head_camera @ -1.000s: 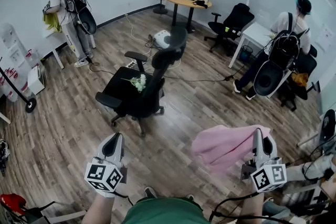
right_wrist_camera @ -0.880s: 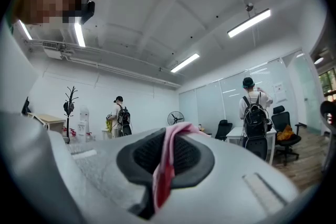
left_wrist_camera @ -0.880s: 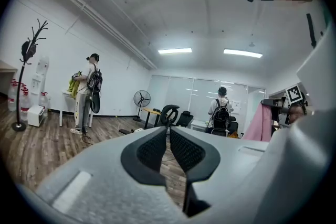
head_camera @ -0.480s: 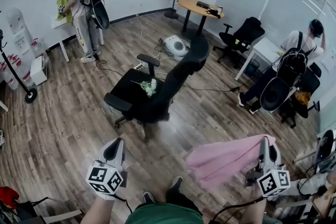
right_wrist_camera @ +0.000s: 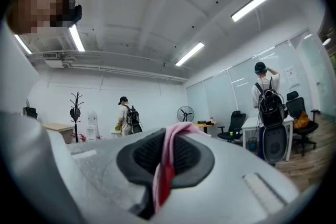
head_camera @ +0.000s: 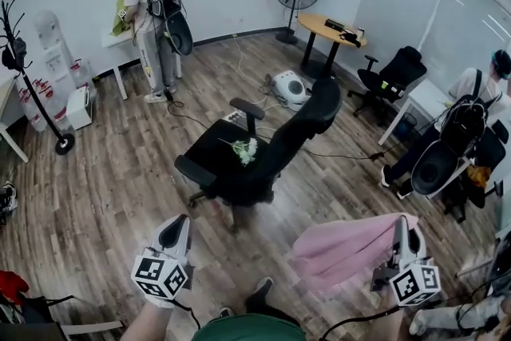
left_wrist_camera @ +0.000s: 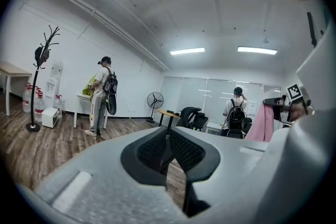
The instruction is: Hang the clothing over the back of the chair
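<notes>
At lower left of the head view the left gripper hangs empty, jaws together. The black chair stands at centre, well apart from both grippers, its backrest tilted toward upper right. At lower right the right gripper is clamped on the pink clothing, which drapes leftward. Best to carry it high, take a free edge with the left gripper, and spread it over the backrest.

A green top is worn, and the light grey left gripper and right gripper are fitted with black textured pads, white cubes with black square markers and black cables.
</notes>
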